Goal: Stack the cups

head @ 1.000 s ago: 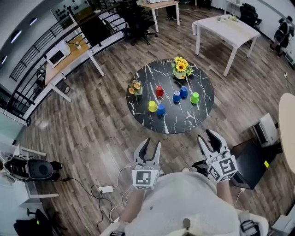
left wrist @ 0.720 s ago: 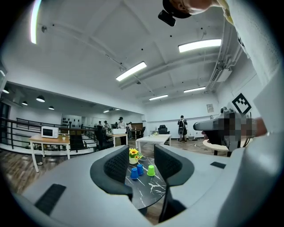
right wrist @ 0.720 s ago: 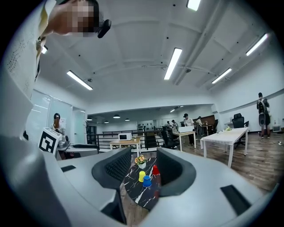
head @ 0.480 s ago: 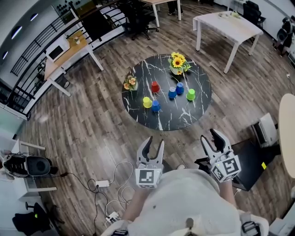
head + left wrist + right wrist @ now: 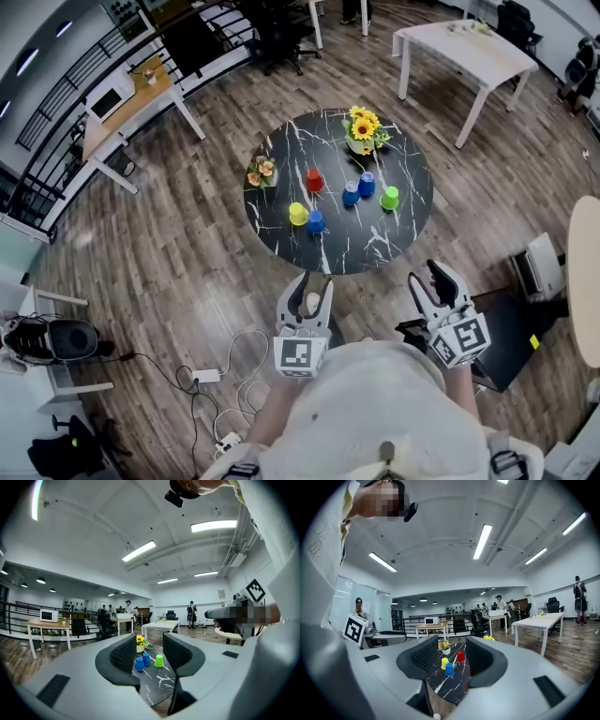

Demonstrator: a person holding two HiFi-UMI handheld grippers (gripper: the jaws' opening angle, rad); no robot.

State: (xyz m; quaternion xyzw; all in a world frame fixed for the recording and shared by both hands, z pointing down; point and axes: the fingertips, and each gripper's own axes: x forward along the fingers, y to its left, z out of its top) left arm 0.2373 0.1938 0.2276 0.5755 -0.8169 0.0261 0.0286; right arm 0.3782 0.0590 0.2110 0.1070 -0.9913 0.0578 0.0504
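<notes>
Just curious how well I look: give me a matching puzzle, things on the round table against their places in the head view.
1 green cup
2 yellow cup
3 sunflowers
4 red cup

A leftmost cup
B near far edge of the table
C rightmost cup
D between small flower pot and two blue cups

Pairs: 1-C, 2-A, 3-B, 4-D

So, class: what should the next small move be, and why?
Probably step toward the black marble table: the left tongs and the right tongs, just opened wider, are both open and empty, well short of even the nearest blue cup.
</notes>
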